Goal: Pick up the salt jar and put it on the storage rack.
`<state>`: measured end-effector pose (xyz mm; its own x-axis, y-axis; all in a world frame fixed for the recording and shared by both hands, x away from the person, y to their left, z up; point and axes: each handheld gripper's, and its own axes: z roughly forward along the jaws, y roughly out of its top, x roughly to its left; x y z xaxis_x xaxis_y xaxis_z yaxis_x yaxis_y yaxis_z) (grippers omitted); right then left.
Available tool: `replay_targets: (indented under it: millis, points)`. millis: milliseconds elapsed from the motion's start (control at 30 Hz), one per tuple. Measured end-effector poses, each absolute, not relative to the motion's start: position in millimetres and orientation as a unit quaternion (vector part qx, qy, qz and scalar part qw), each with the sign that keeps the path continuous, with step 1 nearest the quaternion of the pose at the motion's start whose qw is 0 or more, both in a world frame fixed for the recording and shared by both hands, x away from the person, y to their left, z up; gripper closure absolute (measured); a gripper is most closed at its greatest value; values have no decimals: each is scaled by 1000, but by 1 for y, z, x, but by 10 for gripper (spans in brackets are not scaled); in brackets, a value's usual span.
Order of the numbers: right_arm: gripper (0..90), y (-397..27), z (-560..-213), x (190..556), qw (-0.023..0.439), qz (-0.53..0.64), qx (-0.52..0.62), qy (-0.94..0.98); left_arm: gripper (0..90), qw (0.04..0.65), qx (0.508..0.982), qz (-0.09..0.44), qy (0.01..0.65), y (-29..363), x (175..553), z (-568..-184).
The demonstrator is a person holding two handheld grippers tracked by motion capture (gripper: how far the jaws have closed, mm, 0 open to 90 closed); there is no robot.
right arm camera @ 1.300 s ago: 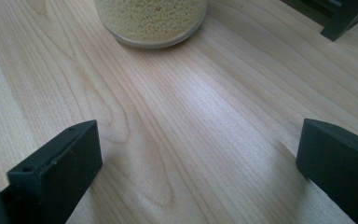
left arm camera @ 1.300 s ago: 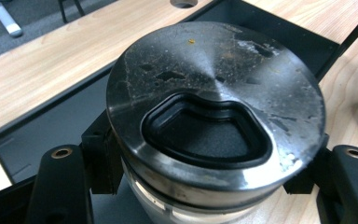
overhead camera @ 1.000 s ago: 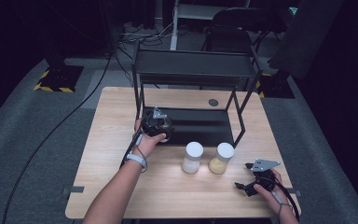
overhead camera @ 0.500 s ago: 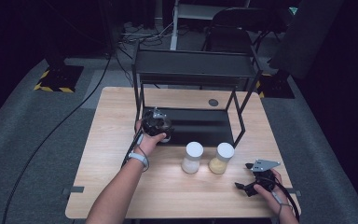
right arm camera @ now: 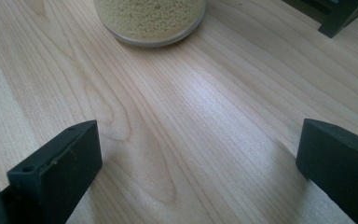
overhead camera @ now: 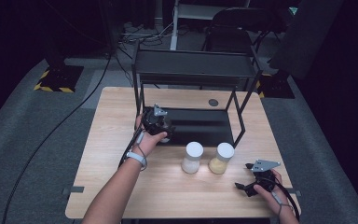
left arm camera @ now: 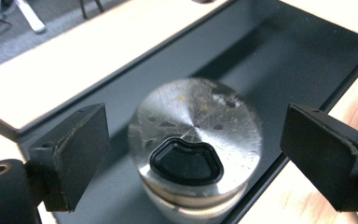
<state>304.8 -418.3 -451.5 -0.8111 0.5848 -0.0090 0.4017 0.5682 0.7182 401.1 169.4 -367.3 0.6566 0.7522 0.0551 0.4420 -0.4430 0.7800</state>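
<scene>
A jar with a silver lid and black flip cap (left arm camera: 196,140) stands on the black bottom shelf (left arm camera: 279,60) of the rack. My left gripper (left arm camera: 198,149) hangs over it. Its jaws have just been opening and stand apart on either side of the lid without touching it. From above, the left gripper (overhead camera: 157,122) sits at the shelf's left front corner. My right gripper (overhead camera: 243,187) rests open near the table's front right; in its own view the right gripper (right arm camera: 200,168) has bare wood between the jaws and a jar of yellow grains (right arm camera: 150,18) ahead.
Two white-lidded jars stand on the table in front of the rack: a pale one (overhead camera: 192,157) and a yellow one (overhead camera: 221,158). The black two-level rack (overhead camera: 193,70) has thin uprights. A dark round disc (overhead camera: 213,102) lies behind it.
The left gripper has risen slightly over the shelf. The right hand and the two jars on the table have stayed still.
</scene>
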Motion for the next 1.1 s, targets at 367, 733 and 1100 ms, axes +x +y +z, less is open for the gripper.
replay_targets:
  millis: [367,733,1100]
  points:
    - [0,-418,-452,304,124,370,283,876,64,415,812,184,367,197,371,-338]
    - [0,-418,-452,304,125,370,283,876,60,418,811,212,349,219,326,-315]
    - [0,-419,-451,305,123,370,281,877,62,418,812,219,343,245,295,-311]
